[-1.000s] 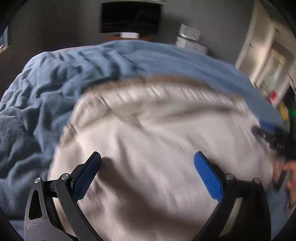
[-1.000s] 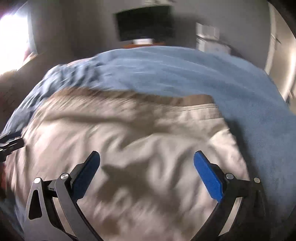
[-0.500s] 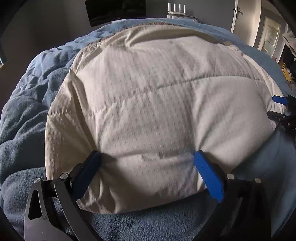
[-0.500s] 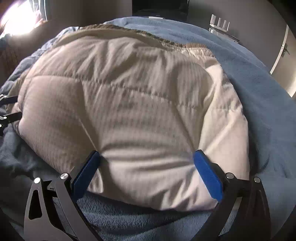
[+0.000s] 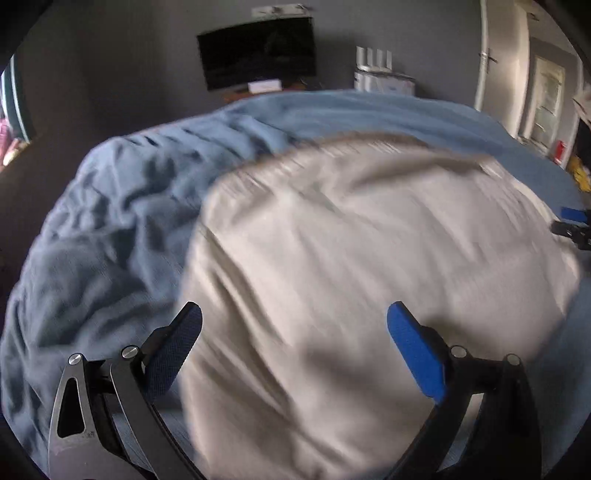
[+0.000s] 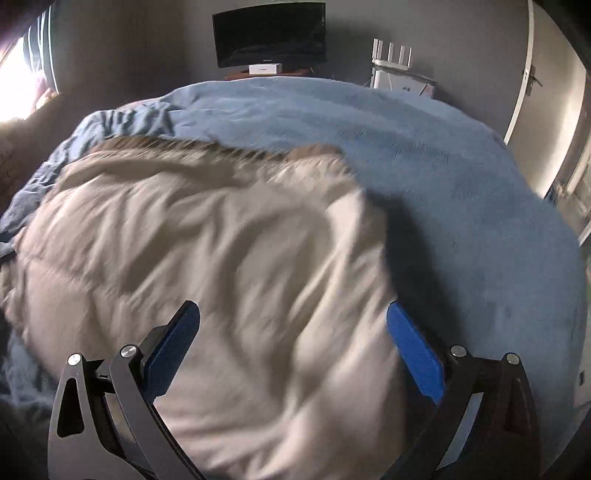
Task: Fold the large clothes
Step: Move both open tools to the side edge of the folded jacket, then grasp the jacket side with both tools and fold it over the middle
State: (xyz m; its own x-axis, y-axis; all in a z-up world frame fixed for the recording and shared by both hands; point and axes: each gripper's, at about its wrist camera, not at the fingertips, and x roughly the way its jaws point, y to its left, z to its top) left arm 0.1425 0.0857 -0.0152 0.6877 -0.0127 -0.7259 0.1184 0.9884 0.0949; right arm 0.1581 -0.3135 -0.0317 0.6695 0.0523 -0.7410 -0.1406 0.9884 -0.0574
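Grey walls close the far end of the room, with a dark television [image 6: 269, 35] on a low stand and a white router [image 6: 391, 55] beside it, and a blue blanket [image 6: 424, 155] covers the whole bed. Half a second ago both cameras sat low and close over the cream padded garment [image 5: 351, 277], its quilted weave sharp and filling most of each view; now they have pulled up and back, the far wall shows again, and the garment is smeared with motion blur. The garment lies bunched on the blanket, more or less in the middle of the bed, its darker far edge rumpled. The left claw [image 5: 291, 350] hovers above the garment's near left part, fingers spread wide with nothing between them, the left pad [image 5: 173, 354] out over the blanket and the right pad over the cloth. The right claw [image 6: 291, 350] is likewise spread apart and empty, above the garment's near right edge, its right pad [image 6: 413, 354] at the line where cream cloth meets blue blanket. From the left wrist view the other claw's blue tip shows at the far right rim, just beside the garment's right side. A white door [image 6: 532, 92] stands on the right wall, and bright daylight comes through a window [image 6: 18, 81] on the left.
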